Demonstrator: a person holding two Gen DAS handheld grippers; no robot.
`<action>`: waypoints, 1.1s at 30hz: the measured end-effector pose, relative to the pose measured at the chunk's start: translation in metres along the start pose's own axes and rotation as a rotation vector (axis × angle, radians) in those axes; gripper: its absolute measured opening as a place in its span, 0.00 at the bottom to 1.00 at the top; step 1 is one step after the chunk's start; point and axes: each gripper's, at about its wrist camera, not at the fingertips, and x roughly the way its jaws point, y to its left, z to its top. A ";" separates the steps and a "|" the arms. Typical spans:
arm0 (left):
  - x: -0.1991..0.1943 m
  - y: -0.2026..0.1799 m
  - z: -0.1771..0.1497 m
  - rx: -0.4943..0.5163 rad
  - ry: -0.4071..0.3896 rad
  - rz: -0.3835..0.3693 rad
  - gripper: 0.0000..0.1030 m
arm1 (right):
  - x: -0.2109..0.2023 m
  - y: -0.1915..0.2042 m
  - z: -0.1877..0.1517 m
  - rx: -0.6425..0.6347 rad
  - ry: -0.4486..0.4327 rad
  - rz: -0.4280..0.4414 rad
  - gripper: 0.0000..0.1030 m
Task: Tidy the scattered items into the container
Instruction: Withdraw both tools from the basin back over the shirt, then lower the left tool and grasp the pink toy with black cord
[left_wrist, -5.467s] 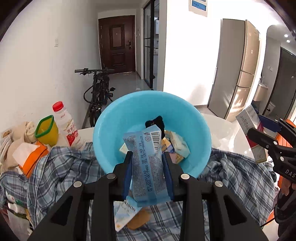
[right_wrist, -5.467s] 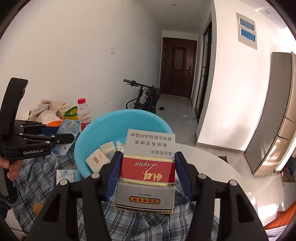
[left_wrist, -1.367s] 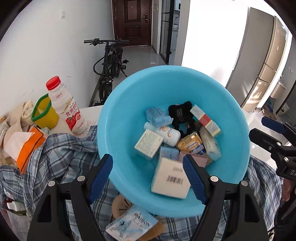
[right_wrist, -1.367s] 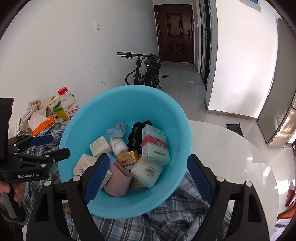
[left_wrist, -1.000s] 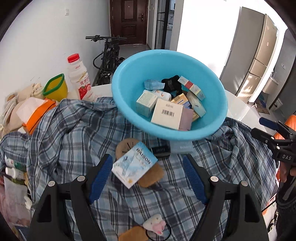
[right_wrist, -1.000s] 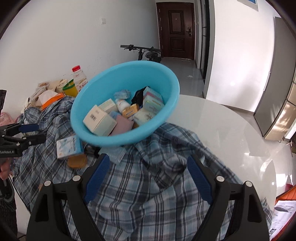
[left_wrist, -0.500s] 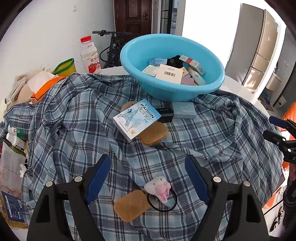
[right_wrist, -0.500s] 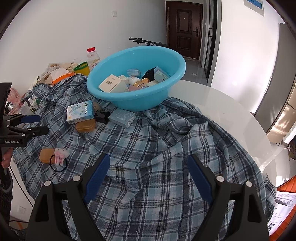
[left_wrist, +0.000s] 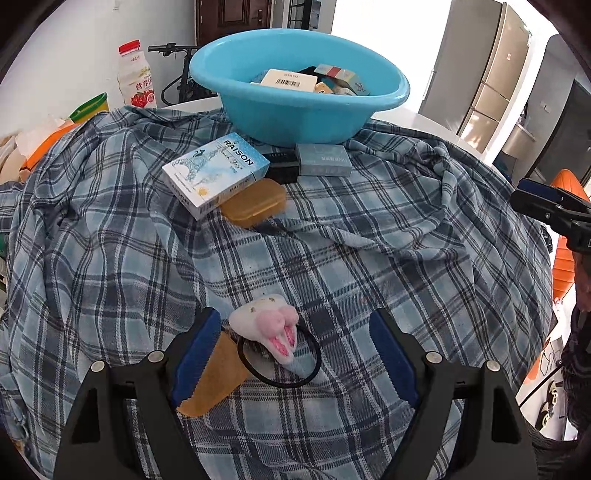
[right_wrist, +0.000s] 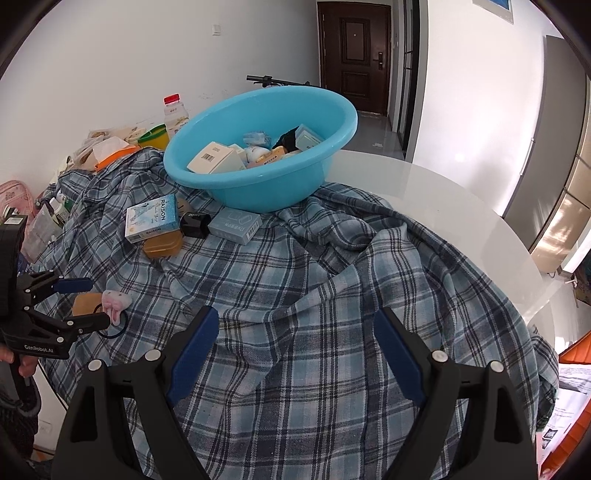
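A blue basin (left_wrist: 295, 118) (right_wrist: 266, 181) holding several boxes stands at the far side of the plaid cloth. Loose in front of it lie a RAISON box (left_wrist: 216, 173) (right_wrist: 151, 218), an amber case (left_wrist: 255, 203) (right_wrist: 162, 245), a black box (left_wrist: 282, 166) (right_wrist: 194, 224) and a grey-blue box (left_wrist: 323, 164) (right_wrist: 236, 223). My left gripper (left_wrist: 295, 347) (right_wrist: 79, 304) is open around a pink-and-white bunny hair tie (left_wrist: 267, 328) (right_wrist: 115, 301) lying beside a tan pad (left_wrist: 216, 380) (right_wrist: 85, 302). My right gripper (right_wrist: 295, 347) is open and empty over bare cloth.
A yoghurt bottle (left_wrist: 135, 79) (right_wrist: 175, 116), a yellow cup (left_wrist: 90, 107) (right_wrist: 155, 134) and an orange tissue pack (right_wrist: 112, 147) crowd the far left. The white tabletop (right_wrist: 461, 229) shows bare to the right. A bicycle (right_wrist: 273, 80) stands behind.
Both grippers dropped their items into the basin, opened, and pulled back. My left gripper has come down low so its jaws stand either side of the bunny hair tie.
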 end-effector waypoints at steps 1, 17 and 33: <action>0.000 0.001 -0.002 -0.007 0.003 -0.009 0.82 | 0.001 -0.001 -0.001 0.007 -0.003 -0.014 0.82; 0.015 0.005 -0.001 -0.013 0.029 -0.031 0.82 | 0.004 0.006 -0.004 0.003 0.009 -0.015 0.82; 0.038 0.020 0.006 -0.021 0.047 0.014 0.38 | 0.001 -0.003 -0.013 0.016 0.014 -0.042 0.82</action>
